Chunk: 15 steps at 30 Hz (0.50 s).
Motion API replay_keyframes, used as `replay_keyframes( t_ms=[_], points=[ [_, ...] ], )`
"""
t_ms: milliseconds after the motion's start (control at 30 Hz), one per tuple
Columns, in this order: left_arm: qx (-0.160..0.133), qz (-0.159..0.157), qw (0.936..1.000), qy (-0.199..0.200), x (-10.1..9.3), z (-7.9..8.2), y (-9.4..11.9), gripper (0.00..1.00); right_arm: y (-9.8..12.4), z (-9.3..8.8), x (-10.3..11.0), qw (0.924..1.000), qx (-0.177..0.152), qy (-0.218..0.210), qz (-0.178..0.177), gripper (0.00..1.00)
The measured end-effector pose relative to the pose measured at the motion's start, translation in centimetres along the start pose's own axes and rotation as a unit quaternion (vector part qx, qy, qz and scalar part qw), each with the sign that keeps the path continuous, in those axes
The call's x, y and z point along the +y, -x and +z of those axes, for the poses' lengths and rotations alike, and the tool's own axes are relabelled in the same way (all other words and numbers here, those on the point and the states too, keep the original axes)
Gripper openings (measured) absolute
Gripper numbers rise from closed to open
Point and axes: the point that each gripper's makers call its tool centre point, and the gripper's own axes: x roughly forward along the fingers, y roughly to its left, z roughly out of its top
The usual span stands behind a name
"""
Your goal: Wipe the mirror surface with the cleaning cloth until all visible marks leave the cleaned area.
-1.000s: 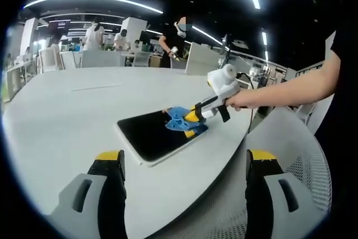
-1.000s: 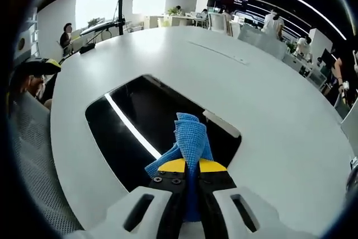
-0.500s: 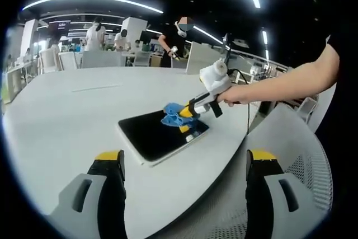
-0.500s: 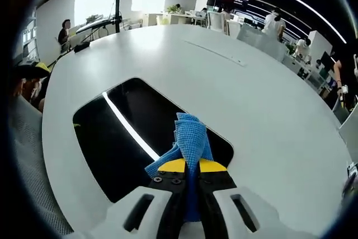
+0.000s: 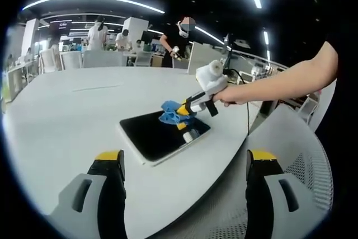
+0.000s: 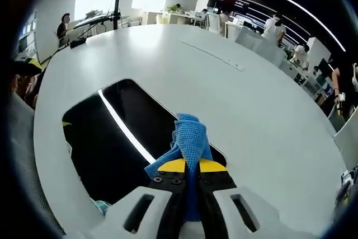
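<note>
White table point(image 5: 61, 116), dark glossy mirror point(image 6: 106, 138), right gripper point(image 6: 189, 167) clamped on crumpled blue cloth point(image 6: 189, 138).

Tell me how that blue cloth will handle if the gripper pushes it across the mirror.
Probably floppy: the blue cloth bunches and folds ahead of the right gripper pinching it. Likely light, since it hangs unsupported. It should glide easily over the glossy mirror, though loose folds may drag.

Bare table point(image 5: 61, 116) surrounds the mirror point(image 5: 151, 135).

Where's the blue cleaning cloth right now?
The blue microfibre cleaning cloth is pinched in the right gripper, at the far edge of the dark rectangular mirror on the white table.
</note>
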Motion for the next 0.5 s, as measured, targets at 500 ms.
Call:
replay_keyframes(
  t_ms=[500],
  points=[
    [0.017, -0.004, 0.9998, 0.002, -0.18, -0.58, -0.09, 0.87, -0.70, 0.58, -1.01, 0.9994, -0.001, 0.026, -0.022, 0.00]
  ],
)
